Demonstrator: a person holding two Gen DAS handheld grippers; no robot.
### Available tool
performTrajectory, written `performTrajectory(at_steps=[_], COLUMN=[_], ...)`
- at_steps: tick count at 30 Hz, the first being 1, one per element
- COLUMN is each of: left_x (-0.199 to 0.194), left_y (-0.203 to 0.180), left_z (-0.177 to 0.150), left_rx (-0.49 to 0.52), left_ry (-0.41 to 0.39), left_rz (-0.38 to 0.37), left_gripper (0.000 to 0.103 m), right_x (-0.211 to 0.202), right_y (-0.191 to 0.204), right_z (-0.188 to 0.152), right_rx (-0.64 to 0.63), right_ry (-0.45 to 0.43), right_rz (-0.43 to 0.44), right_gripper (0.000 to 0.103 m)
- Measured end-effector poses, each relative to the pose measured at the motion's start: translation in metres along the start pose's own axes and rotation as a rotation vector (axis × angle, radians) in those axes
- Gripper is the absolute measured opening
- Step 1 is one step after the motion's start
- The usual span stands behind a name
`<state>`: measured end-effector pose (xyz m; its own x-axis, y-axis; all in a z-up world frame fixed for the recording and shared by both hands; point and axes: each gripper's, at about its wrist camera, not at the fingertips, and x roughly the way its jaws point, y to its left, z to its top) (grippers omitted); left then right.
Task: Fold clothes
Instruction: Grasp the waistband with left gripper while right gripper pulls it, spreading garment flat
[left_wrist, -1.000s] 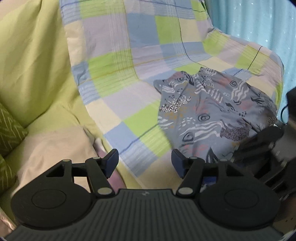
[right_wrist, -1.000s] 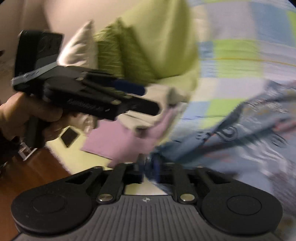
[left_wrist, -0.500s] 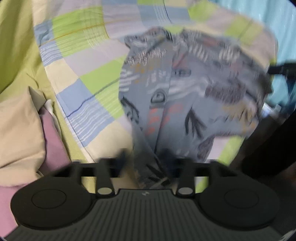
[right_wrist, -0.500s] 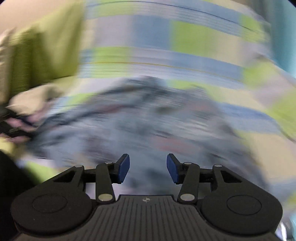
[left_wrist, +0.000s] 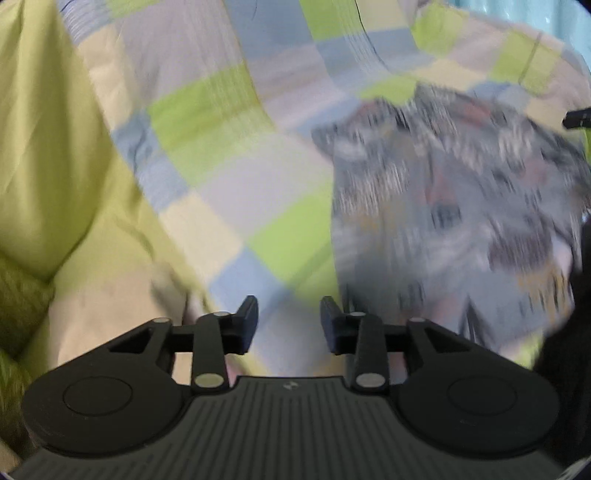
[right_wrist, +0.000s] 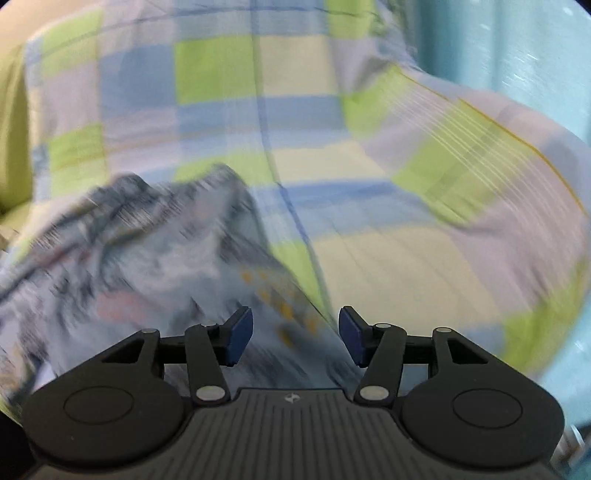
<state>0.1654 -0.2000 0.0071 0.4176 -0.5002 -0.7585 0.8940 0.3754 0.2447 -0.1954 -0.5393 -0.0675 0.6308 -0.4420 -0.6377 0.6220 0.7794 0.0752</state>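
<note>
A grey patterned garment (left_wrist: 454, 221) lies spread on a checked sheet (left_wrist: 229, 155) over a seat; both views are blurred by motion. In the left wrist view it lies to the right of my left gripper (left_wrist: 289, 325), which is open and empty above the sheet. In the right wrist view the garment (right_wrist: 147, 266) lies left of centre, its right edge running under my right gripper (right_wrist: 295, 336), which is open and empty just above it.
A lime-green cushion (left_wrist: 48, 147) and beige cloth (left_wrist: 110, 295) lie at the left of the left wrist view. A turquoise curtain (right_wrist: 517, 48) hangs behind the seat at the right. A dark object (left_wrist: 576, 118) shows at the right edge.
The right gripper let go of the garment and opened. The left gripper was over the garment's near edge half a second ago, then pulled back and left. The garment now lies spread.
</note>
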Motion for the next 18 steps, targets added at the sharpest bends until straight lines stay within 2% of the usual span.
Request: performTrajectory(at_steps=[5,10,14,16,17,18], left_x=[0.064,0.141,0.188,0.206,0.208,0.206], left_y=[0.006,0.009,0.010,0.007,0.005,0.004], left_z=[0.068,0.122,0.145,0.150,0.150,0.151], left_rx=[0.007,-0.036,-0.073,-0.084,-0.069,-0.051], left_ry=[-0.033,-0.057,-0.061,-0.040,-0.058,-0.071], left_rz=[-0.075,-0.180,-0.242,-0.272,-0.277,-0.282], left_gripper=[0.034,0.035,0.046,0.044,0.038,0.021], right_x=[0.033,0.096,0.152,0.178,0.190,0.202], right_y=[0.040,0.064,0.062,0.058,0.056,0.054], right_z=[0.052,0.102,0.131,0.138,0.141,0.144], right_rx=[-0.101,-0.199,-0.190,-0.183,-0.180,-0.178], right_ry=[-0.048,-0.038,-0.007,0.023,0.039,0.056], right_rz=[0.115,0.142,0.147,0.141,0.139,0.138], right_gripper=[0.055,0.055,0.055,0.055,0.057,0.059])
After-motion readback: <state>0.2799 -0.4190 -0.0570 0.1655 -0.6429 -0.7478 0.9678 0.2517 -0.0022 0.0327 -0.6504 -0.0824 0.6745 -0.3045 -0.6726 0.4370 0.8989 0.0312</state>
